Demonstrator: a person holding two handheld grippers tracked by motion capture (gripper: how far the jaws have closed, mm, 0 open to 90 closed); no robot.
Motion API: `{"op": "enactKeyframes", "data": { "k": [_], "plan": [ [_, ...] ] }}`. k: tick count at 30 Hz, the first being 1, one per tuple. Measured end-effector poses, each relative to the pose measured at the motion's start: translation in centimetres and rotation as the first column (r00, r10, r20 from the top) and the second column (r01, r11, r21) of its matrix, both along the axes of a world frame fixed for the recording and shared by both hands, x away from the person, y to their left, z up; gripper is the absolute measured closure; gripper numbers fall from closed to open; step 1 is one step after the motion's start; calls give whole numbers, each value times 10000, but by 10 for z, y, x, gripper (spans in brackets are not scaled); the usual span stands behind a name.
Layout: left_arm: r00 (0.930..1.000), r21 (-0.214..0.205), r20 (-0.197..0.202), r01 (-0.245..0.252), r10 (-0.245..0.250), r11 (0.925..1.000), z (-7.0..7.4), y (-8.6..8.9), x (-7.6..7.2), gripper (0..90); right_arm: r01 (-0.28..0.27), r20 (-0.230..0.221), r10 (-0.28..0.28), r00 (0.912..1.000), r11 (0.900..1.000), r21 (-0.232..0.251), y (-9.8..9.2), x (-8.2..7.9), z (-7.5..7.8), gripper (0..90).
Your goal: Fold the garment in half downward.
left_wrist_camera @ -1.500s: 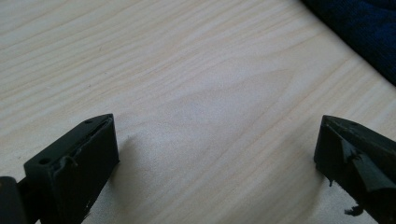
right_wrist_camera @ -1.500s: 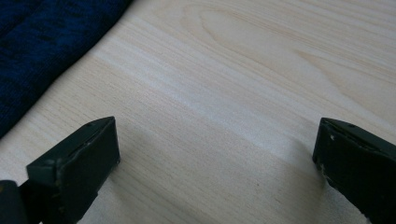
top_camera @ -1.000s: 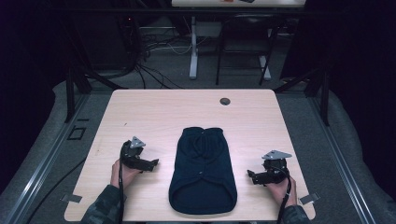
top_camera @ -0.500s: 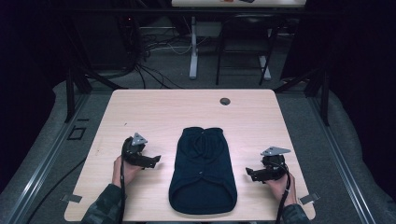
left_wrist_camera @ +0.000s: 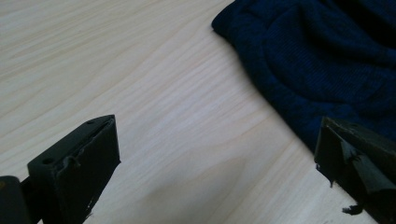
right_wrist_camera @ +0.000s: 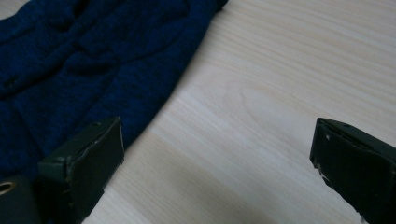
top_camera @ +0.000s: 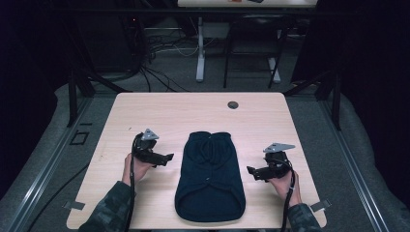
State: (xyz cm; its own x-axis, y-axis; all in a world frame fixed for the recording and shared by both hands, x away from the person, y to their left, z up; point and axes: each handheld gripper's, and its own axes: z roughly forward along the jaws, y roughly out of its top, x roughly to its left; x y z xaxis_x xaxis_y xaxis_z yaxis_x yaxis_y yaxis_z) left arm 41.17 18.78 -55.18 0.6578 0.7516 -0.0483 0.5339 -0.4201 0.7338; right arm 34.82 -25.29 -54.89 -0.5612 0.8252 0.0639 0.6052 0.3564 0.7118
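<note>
While navy sweater [top_camera: 209,174] lies flat, left gripper [top_camera: 167,157], right gripper [top_camera: 250,170] flank it, jaws wide.

bare table [top_camera: 154,116] around navy garment [top_camera: 209,179]; sides passable.

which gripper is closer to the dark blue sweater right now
Left, by a little. The left gripper sits just off the dark blue sweater at its left edge, jaws open. The right gripper waits at the sweater's right edge with a slightly wider gap, also open.
</note>
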Motion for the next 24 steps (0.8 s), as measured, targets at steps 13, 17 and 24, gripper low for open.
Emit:
{"op": "enactKeyframes", "data": {
  "k": [13, 17, 24],
  "plan": [
    [9991, 229, -5, 430, -430, 9988, 14, -25, 19, 1, -491, -197, 492, 9986, 9988, 56, 22, 23, 14, 27],
    [9985, 223, -30, 550, -549, 9982, 18, -34, 26, 2, -597, -164, 598, 9981, 9982, 71, 28, 30, 18, 28],
    [9977, 223, -39, 672, -672, 9975, 23, -46, 37, 2, -792, -242, 794, 9965, 9968, 111, 40, 42, 23, 30]
  ]
}}
